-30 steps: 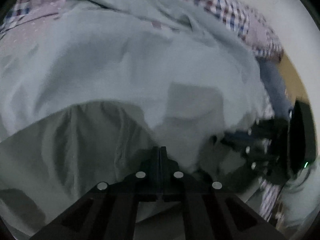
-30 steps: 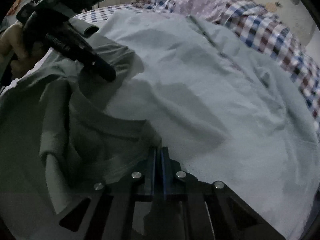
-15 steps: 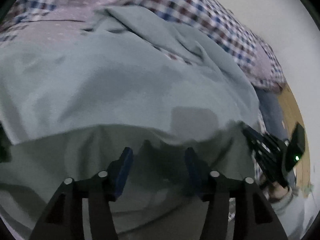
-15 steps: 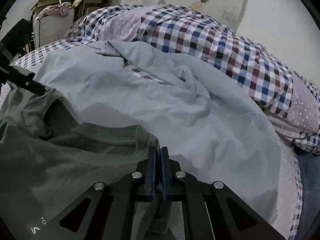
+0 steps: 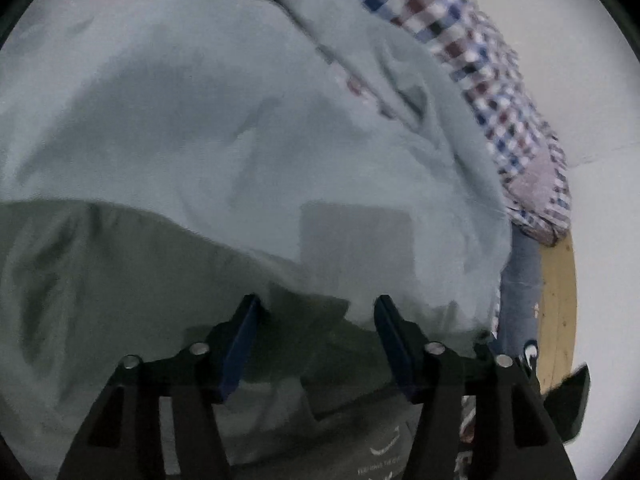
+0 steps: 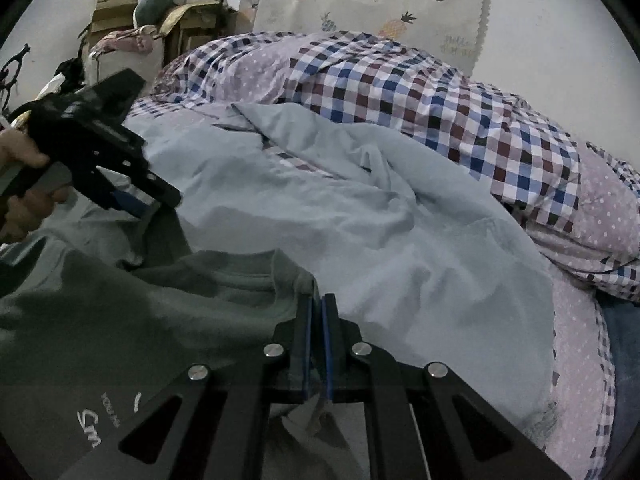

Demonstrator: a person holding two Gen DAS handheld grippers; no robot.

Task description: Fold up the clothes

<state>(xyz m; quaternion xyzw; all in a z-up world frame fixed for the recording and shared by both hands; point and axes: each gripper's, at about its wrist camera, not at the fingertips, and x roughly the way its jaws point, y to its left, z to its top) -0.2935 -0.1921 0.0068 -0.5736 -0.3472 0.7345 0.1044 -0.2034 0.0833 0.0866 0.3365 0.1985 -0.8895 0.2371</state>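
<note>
A bed [image 6: 576,320] filled the room's near side, covered by a pale blue sheet [image 6: 340,216] with a checked quilt [image 6: 400,92] heaped along the wall behind it. The right gripper [image 6: 318,312] had its jaws pressed together on the neckline end of a grey-green T-shirt [image 6: 140,308], a fold of the cloth pinched between the blue pads. The left gripper [image 5: 316,332] had its jaws spread wide, nothing between them, hovering just above the shirt's edge [image 5: 120,264]. In the right wrist view it showed at the left [image 6: 132,196], held by a hand [image 6: 24,184], its tips near the shirt's far corner. The shirt lay on the near part of the sheet, its collar band running crosswise from the right gripper toward the left gripper; which way its body ran could not be told. White print showed near its lower edge. Beyond the shirt the sheet lay rumpled but open up to the quilt. To the right the bed edge dropped to a wooden rail [image 5: 560,300].
</note>
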